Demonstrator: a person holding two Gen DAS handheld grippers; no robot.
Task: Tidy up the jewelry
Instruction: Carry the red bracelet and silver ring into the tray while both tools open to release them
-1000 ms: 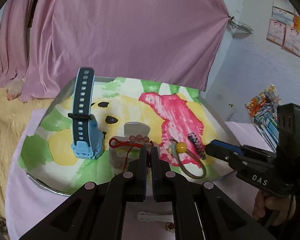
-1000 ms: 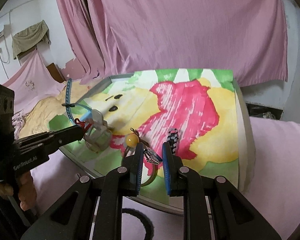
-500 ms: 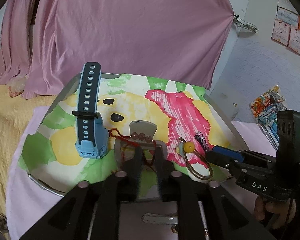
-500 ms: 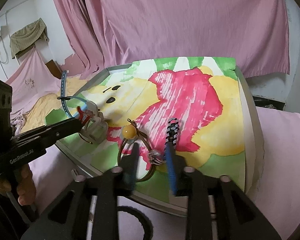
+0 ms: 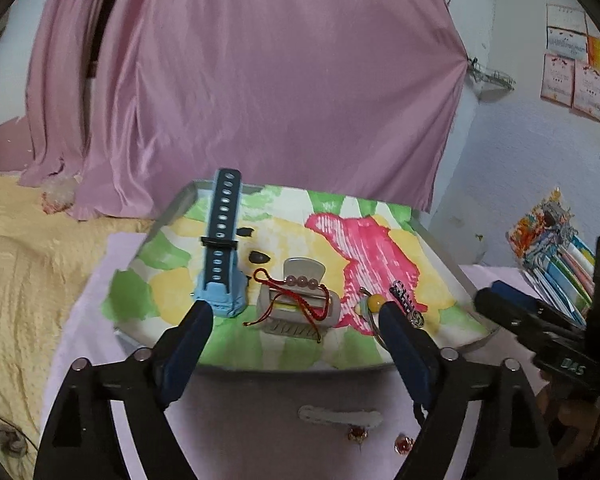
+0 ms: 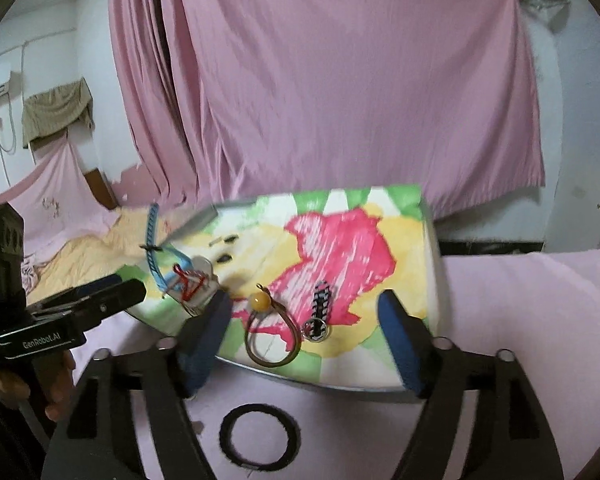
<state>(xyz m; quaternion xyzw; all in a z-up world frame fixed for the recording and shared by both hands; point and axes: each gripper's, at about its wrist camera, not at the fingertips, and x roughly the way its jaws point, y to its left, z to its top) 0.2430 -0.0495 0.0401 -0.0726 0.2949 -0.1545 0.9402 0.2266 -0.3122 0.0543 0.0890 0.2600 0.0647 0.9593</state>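
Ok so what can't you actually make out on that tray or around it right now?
- Hair band, left wrist view: its near loop is hidden behind the left gripper finger.
- Small red pieces on the pink cloth, left wrist view: too small to identify.
- Black ring, right wrist view: blurred, material unclear.
- Watch, right wrist view: its base is hidden behind the grey clip.

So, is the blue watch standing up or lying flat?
Standing up: the watch rests on its case on the tray, strap pointing upward.
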